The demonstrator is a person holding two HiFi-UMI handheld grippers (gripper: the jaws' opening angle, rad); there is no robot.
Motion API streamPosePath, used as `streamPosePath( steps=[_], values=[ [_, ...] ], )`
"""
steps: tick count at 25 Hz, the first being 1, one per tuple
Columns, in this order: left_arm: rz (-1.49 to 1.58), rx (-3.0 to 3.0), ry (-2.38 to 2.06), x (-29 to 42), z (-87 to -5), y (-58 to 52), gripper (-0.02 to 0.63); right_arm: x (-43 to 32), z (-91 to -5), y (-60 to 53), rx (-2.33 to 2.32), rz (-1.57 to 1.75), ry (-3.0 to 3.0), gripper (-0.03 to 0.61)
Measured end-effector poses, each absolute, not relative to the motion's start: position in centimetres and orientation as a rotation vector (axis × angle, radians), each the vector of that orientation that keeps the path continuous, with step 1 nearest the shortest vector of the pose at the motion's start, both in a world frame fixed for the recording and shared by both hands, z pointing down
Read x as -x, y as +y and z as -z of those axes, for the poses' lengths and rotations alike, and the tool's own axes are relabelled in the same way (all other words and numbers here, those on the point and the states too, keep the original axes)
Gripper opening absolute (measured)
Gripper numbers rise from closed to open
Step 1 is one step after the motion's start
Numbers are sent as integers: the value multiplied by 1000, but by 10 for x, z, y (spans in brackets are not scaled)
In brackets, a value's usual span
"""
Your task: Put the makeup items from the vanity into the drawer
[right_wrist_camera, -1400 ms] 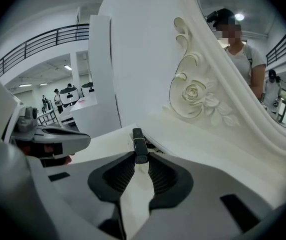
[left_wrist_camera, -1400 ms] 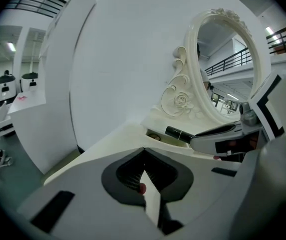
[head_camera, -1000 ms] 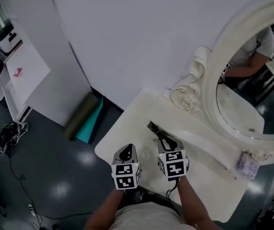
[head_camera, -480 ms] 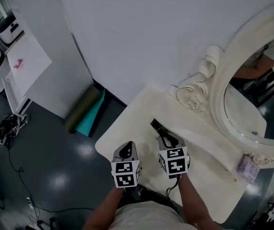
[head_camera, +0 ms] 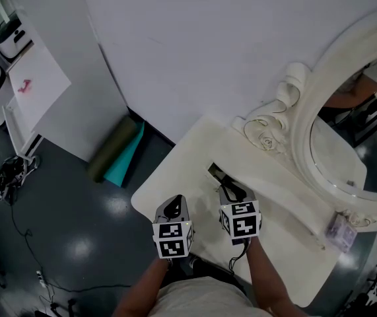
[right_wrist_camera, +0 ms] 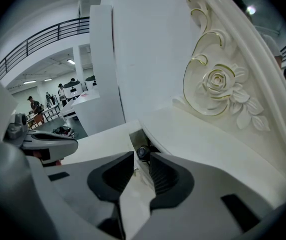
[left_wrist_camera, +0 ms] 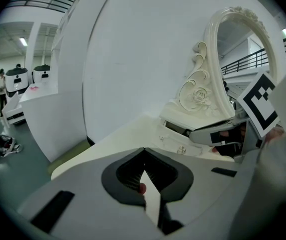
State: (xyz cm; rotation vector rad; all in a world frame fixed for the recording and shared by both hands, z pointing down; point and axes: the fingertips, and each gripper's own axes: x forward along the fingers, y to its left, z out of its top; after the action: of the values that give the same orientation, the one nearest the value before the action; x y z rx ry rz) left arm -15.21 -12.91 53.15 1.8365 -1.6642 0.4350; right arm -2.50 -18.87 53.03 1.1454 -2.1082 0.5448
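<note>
Presently, the left claw (left_wrist_camera: 144, 153) is held with its jaws fully together, the tips meeting, and nothing is gripped between them. It is positioned over the near edge of the bench (head_camera: 175, 170), just to the left of the right claw (right_wrist_camera: 141, 160) and apart from it. The right claw is closed to a narrow gap on the front of the drawer (head_camera: 214, 172), which is set below the mirror (head_camera: 346, 144) and stands partly pulled out. A dark round item (right_wrist_camera: 143, 151) is seen inside the drawer opening, just beyond the tips of the right claw. A small lilac-tinted pack (head_camera: 340, 230) is located on the bench well to the right of the right claw, at the foot of the mirror frame.
</note>
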Motion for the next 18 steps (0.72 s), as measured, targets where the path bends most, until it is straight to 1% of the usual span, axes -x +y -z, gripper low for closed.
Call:
streamPosePath(
  steps=[18],
  values=[
    [-420,-1859,-1651,154,-530,-123,9,25,-525,-175,-1194,-564,-2101,110]
  ],
)
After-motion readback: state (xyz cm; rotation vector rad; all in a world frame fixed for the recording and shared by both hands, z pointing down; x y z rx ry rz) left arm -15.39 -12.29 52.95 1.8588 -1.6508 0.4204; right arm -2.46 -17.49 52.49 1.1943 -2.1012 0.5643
